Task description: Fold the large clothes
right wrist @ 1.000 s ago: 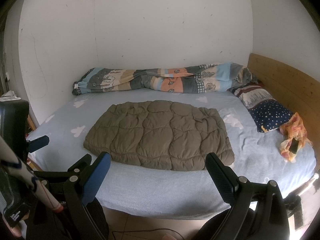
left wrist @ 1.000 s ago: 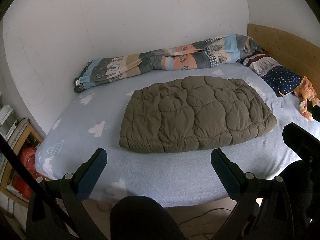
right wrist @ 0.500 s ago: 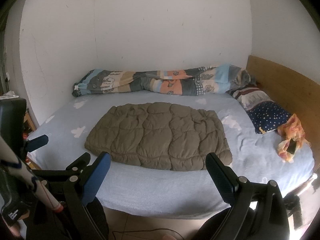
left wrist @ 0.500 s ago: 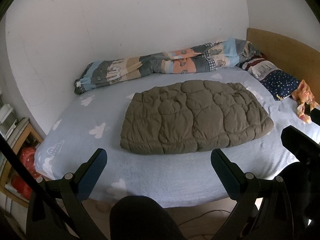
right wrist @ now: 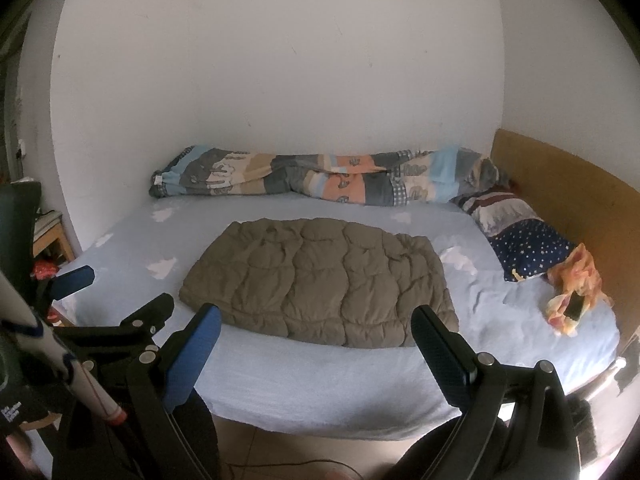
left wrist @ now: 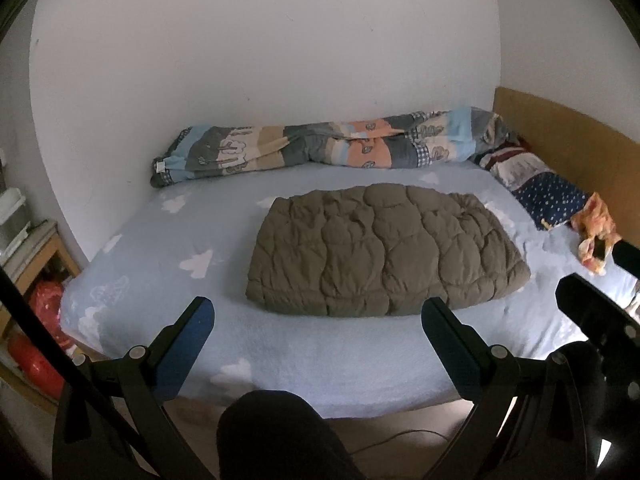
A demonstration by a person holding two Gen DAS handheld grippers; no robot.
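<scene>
You have one folded olive puffer coat (left wrist: pixel 382 252) mid-bed (left wrist: pixel 312 352), one rolled quilt (left wrist: pixel 320 148) behind it, two pillows (right wrist: pixel 520 240) right. Left gripper (left wrist: pixel 318 320) and right gripper (right wrist: pixel 316 330) both gape empty. No legible writing.

No text can be read with certainty. Small white letters stand on a dark object (right wrist: pixel 11 414) at the lower left of the right wrist view, perhaps a label, too blurred.
</scene>
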